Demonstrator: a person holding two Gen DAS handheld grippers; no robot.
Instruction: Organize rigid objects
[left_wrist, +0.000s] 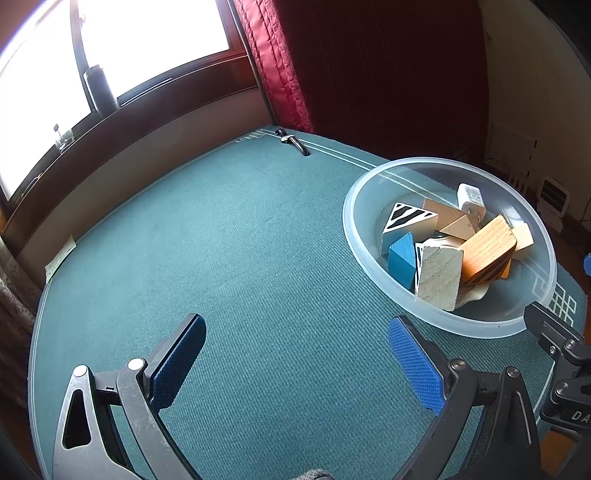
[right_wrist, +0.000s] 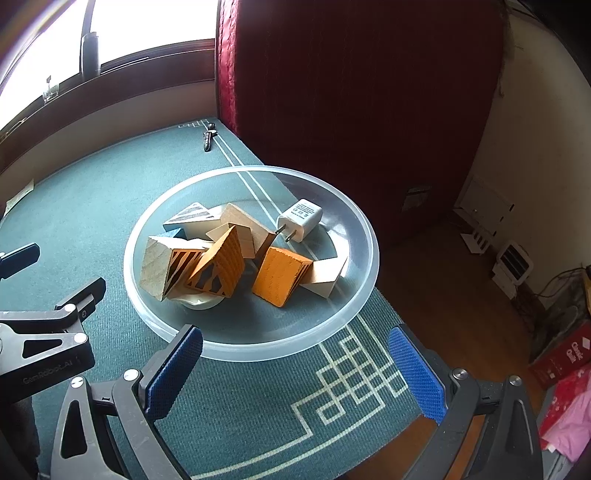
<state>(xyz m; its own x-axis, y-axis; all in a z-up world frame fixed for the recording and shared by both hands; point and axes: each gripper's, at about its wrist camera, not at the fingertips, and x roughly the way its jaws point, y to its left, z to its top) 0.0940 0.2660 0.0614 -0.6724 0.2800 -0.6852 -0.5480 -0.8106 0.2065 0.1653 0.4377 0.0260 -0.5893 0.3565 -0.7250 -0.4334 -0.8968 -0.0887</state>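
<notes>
Right wrist: bowl (right_wrist: 364, 236) (blocks inside) just beyond spread fingers (right_wrist: 415, 373)

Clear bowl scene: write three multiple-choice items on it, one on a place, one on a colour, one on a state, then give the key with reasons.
1. Where is the white charger?
A. Inside the clear bowl
B. On the windowsill
C. On the wooden floor

2. What colour is the table cover under the bowl?
A. Red
B. Teal green
C. Yellow

3. How does the right gripper stand?
A. Shut on a block
B. Shut on the bowl's rim
C. Open and holding nothing

Key:
1 A: the charger lies within the bowl's rim, beside the wooden blocks.
2 B: the cover shows teal green in both views.
3 C: its blue pads stand wide apart with only the cover between them; the left gripper is open too.
</notes>
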